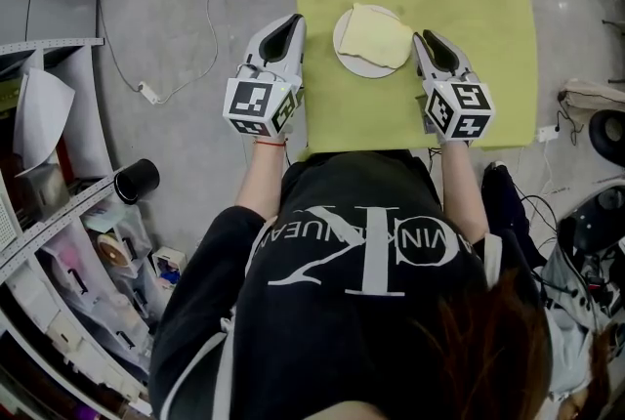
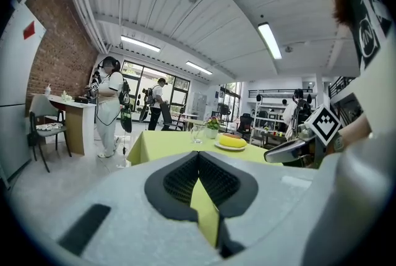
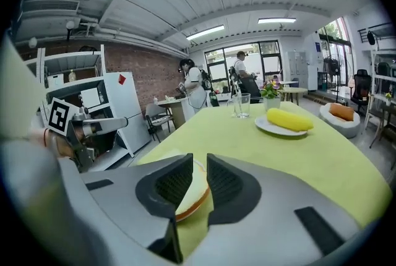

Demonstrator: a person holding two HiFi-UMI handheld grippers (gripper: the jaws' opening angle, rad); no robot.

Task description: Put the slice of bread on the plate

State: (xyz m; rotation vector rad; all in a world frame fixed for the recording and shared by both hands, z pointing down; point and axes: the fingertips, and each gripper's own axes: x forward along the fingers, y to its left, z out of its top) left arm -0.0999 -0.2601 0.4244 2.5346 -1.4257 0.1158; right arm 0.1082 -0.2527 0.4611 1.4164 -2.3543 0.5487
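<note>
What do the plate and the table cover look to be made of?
The plate looks like glazed ceramic, white and smooth-rimmed; melamine is possible. The table cover is yellow-green and matte without glare, probably cloth or vinyl.

Shirt [image 1: 332,213]: large "K"; partial "VIN K"

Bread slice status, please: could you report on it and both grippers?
Left gripper shut, empty. Right gripper slightly open, empty, beside plate. Bread slice lying on plate. Nothing in the way.
</note>
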